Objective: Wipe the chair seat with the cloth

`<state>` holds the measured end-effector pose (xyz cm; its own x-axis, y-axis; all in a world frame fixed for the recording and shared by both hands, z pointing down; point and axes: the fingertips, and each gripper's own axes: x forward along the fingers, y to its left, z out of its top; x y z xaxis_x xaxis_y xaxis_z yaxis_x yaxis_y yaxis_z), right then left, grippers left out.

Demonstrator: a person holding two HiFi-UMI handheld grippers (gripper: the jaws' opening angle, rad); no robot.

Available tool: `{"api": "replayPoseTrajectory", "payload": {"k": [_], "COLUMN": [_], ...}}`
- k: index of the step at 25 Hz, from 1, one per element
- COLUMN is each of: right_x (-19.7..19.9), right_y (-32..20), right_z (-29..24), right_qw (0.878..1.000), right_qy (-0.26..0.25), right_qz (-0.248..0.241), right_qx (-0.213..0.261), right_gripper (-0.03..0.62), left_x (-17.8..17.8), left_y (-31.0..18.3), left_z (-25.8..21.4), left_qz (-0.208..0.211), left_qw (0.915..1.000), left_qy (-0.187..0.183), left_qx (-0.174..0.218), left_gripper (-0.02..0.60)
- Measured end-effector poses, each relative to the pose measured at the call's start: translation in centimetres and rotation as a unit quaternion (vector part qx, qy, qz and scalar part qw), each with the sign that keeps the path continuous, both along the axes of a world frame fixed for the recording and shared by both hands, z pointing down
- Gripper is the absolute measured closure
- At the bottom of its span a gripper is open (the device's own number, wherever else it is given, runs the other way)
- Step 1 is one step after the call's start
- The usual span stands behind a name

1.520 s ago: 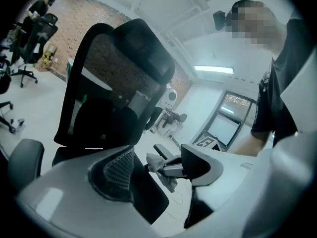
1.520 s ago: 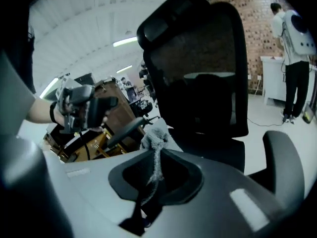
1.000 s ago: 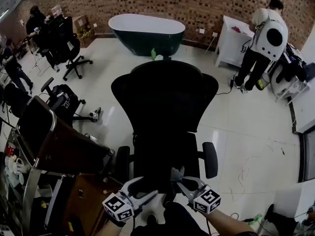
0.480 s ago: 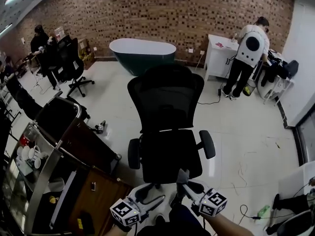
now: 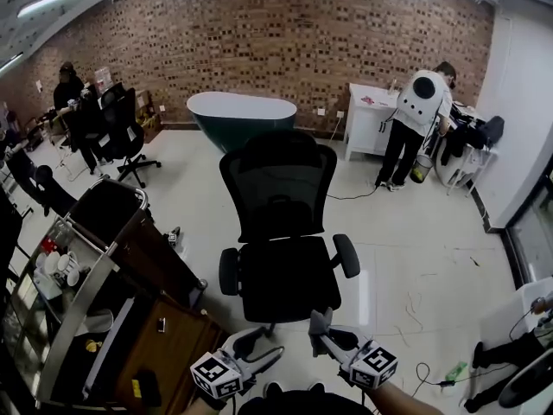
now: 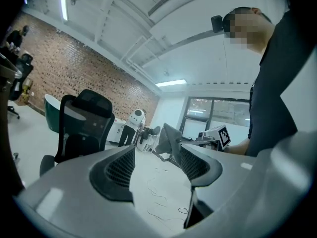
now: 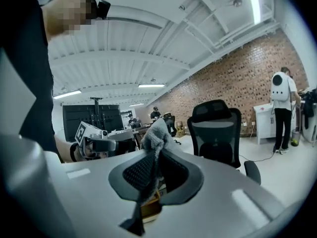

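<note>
The black mesh office chair (image 5: 278, 199) stands in mid floor, and its seat (image 5: 285, 277) faces me. Both grippers hang low at the picture's bottom, short of the seat's front edge. My right gripper (image 5: 320, 325) is shut on a grey cloth (image 5: 317, 319); in the right gripper view the cloth (image 7: 155, 131) sticks up between the jaws, with the chair (image 7: 216, 129) beyond it. My left gripper (image 5: 259, 347) is open with nothing in it. In the left gripper view a wide gap shows between the pads (image 6: 120, 166), and the chair (image 6: 83, 125) stands to the left.
A brown and steel cart (image 5: 112, 262) with cups stands close at the left. Behind the chair are a dark green bathtub (image 5: 242, 115) and a brick wall. A person (image 5: 413, 124) stands at a white cabinet at the back right. Other office chairs (image 5: 121, 128) are at the far left, and cables (image 5: 423, 305) lie on the floor.
The view has drawn back and lifted, so the chair looks smaller and farther away. Both grippers have come off the seat's front edge and sit lower in the frame. The cloth stays held.
</note>
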<state>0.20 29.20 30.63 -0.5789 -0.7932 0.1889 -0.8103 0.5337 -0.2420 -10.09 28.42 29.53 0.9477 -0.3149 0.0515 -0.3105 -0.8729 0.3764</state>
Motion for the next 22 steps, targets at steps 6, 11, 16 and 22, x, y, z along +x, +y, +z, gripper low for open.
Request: {"api": "replayPoseTrajectory", "payload": {"k": [6,11,16,22], "right_x": [2.0,3.9,4.8,4.9], "right_y": [1.3,2.4,2.8,3.0], "right_z": [-1.6,-1.7,-2.7,-2.9], "right_qw": [1.0,1.0,0.999,0.999], "right_qy": [0.009,0.011,0.013,0.015], "right_qz": [-0.015,-0.021,-0.018,-0.022], "right_qx": [0.016,0.021,0.036,0.038], "right_gripper": [0.559,0.559,0.56,0.56], "left_x": [2.6,3.5,3.2,2.9], "left_y": [1.6,2.8,3.1,3.2], "left_z": [-1.9,-2.6,-2.9,-3.3], "left_qz": [-0.01,-0.017,-0.033,-0.043], "left_qw": [0.9997,0.9993,0.9988,0.9984], "left_qy": [0.014,0.016,0.01,0.015], "left_qx": [0.017,0.028,0.034,0.035], "left_gripper": [0.268,0.268,0.268,0.268]}}
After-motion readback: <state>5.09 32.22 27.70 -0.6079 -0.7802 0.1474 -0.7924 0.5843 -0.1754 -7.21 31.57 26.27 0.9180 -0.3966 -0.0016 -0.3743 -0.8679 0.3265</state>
